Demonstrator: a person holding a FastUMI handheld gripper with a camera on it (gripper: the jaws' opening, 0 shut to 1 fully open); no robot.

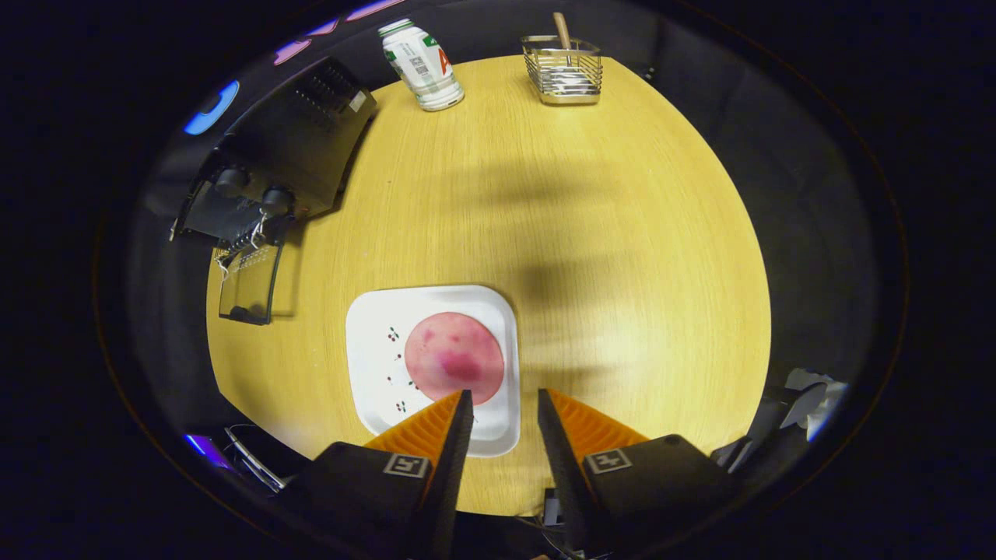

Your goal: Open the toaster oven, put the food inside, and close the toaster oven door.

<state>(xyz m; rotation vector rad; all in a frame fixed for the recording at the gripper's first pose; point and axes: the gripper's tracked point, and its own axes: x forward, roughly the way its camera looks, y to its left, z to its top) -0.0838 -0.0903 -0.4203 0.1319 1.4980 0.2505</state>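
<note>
The fingers (502, 404) stood apart and held nothing, hovering above the near edge of the round wooden counter (622, 257). Just ahead of the left one sat a white square plate (373, 365) carrying the food (454, 356), a flat pink round slice, with that finger's tip overlapping the slice's near edge in view. The toaster oven (292, 148) stood at the counter's far left edge, its door (249, 284) already dropped open toward the counter. A white bottle (422, 66) and a wire basket (562, 70) stood along the far edge, well apart from the plate.

The slice looked thin and lay flat, so the fingers could skid over it or push the plate toward the near edge instead of catching it. If gripped at one rim, it might droop or tear on the way to the oven, and a low approach could knock the open door.
</note>
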